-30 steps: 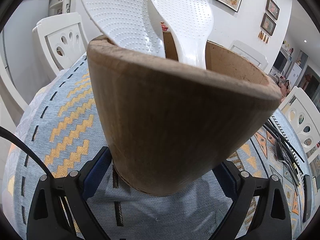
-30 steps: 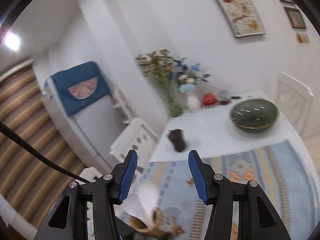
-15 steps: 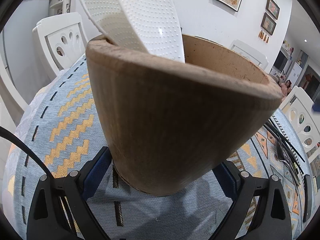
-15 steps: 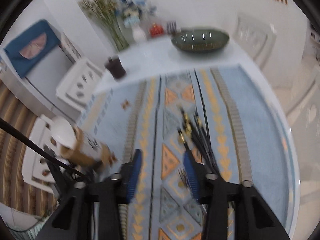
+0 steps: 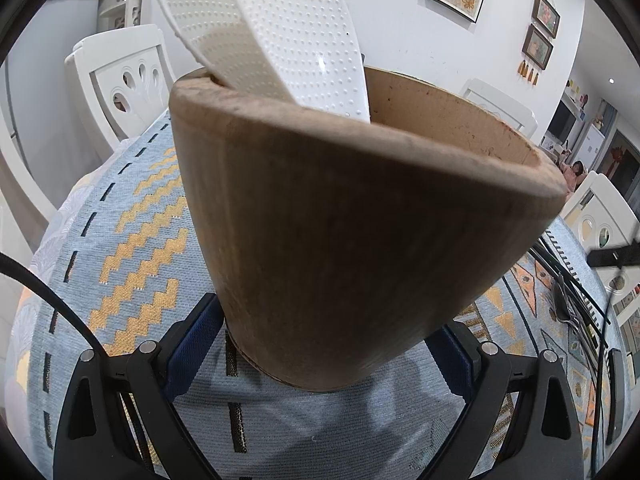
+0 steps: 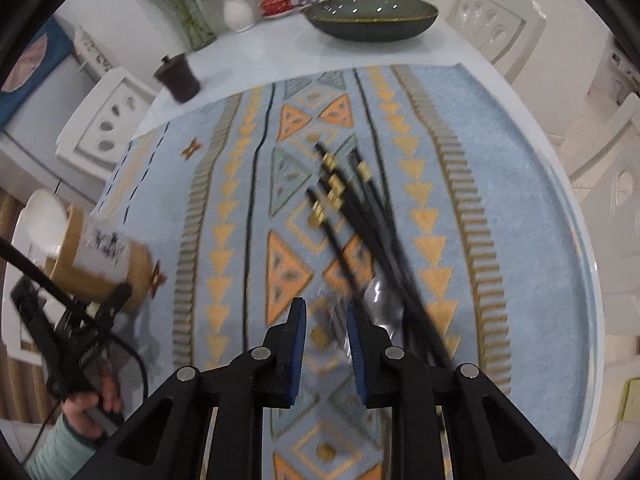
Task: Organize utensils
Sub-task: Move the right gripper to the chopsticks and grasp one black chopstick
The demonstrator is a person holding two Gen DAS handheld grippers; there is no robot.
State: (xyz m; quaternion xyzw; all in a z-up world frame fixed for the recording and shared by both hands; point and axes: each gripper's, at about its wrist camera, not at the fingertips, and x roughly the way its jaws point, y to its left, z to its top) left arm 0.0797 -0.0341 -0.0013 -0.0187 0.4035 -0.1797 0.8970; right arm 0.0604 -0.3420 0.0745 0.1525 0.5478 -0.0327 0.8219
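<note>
My left gripper (image 5: 324, 326) is shut on a tilted wooden utensil holder (image 5: 360, 216), its blue pads against the base on both sides. Two white dimpled rice paddles (image 5: 288, 36) lean out of it at the upper left. The right wrist view shows the holder (image 6: 100, 256) at the far left, with a person's hand (image 6: 92, 404) on that gripper. My right gripper (image 6: 326, 312) points down at the cloth, its jaws closing to a narrow gap. A blurred silvery utensil (image 6: 378, 294) and a fan of black chopsticks (image 6: 360, 216) with gold bands lie just beyond its right finger. Nothing is pressed between the pads.
A blue patterned cloth (image 6: 500, 160) covers the round white table. At the far end stand a dark green bowl (image 6: 370, 18), a dark cup (image 6: 178, 76), flower vases (image 6: 236, 8) and a red lidded pot (image 6: 276, 0). White chairs (image 6: 496, 20) ring the table.
My right gripper has swung down from facing the room to hang over the chopsticks, and its jaws have narrowed. The second paddle has settled across the first in the holder. The left gripper kept still.
</note>
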